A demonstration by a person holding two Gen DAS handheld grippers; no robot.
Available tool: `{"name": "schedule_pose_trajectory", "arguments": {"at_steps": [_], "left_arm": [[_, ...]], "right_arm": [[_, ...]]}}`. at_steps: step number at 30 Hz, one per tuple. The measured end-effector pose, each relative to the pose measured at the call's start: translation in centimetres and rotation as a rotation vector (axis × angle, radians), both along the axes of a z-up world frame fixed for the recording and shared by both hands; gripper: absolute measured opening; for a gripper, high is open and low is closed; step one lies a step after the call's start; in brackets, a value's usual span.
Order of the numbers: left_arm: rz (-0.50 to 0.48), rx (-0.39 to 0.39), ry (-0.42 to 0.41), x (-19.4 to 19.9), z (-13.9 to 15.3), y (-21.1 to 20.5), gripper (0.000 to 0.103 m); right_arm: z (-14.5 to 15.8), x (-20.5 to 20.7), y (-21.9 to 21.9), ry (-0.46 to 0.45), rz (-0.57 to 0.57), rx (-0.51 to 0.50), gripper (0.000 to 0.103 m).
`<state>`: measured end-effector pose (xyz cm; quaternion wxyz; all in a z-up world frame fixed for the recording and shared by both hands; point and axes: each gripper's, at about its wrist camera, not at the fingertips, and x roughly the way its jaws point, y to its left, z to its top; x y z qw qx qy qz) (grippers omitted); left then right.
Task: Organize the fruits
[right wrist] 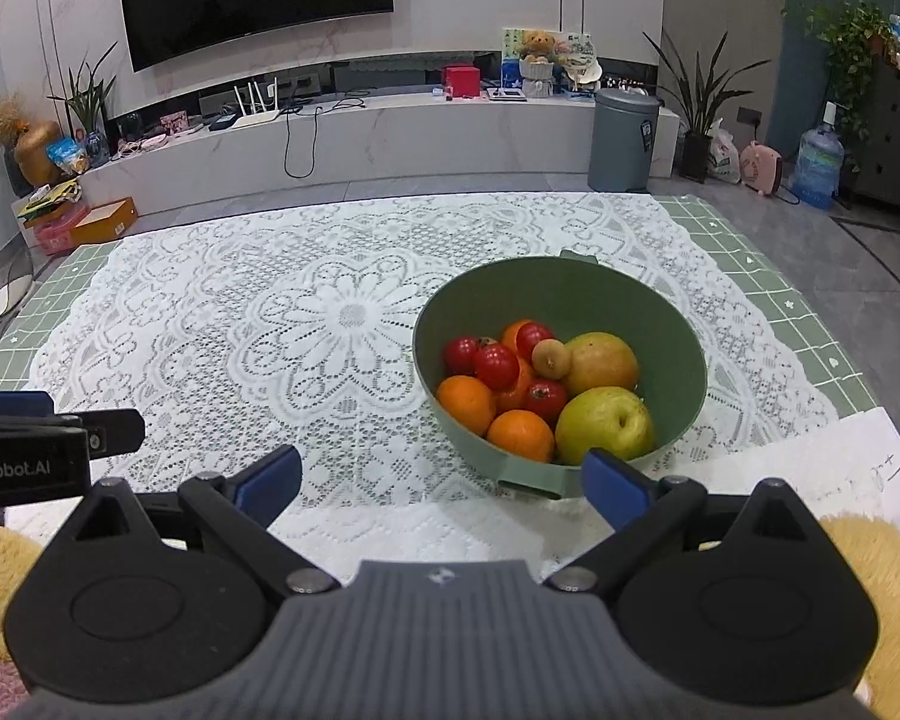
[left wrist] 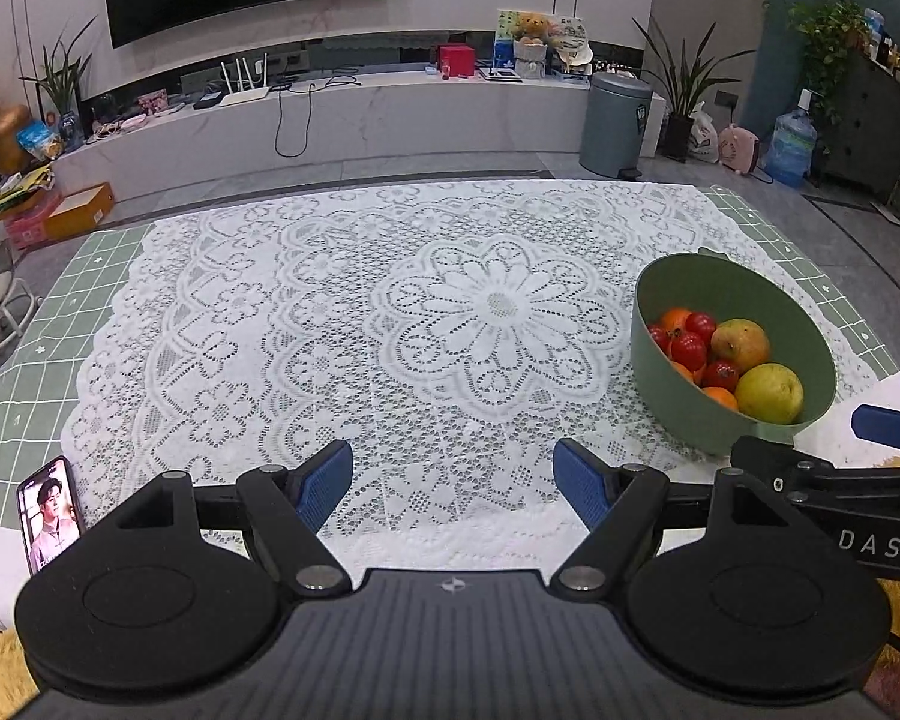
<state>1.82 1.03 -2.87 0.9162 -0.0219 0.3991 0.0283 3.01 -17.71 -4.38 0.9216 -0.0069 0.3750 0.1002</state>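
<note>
Your left gripper (left wrist: 453,483) is spread wide, nothing between its blue pads (left wrist: 325,485), hanging low over the white lace cloth (left wrist: 342,324) near the table's front edge. Your right gripper (right wrist: 441,480) is just as wide apart and empty, its right-hand pad sitting right at the near rim of the green bowl (right wrist: 570,285). The two tools ride side by side, each one poking into the edge of the other's view.

Out ahead, the bowl stands on the lace toward the right half of the table, and all the fruit is piled inside: two yellow-green pears (right wrist: 605,425), oranges (right wrist: 521,435) at the near side, several small red fruits (right wrist: 496,366), and one small brownish fruit (right wrist: 551,358) on top. At your far left, a phone (left wrist: 51,513) leans with its screen lit.
</note>
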Motion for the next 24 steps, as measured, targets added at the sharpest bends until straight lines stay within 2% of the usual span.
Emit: {"name": "schedule_pose_trajectory", "arguments": {"at_steps": [24], "left_arm": [[0.007,-0.003,-0.01,-0.43,0.36,0.29,0.089]], "right_arm": [[0.34,-0.39,0.25,-0.029,0.015,-0.022,0.098]]}}
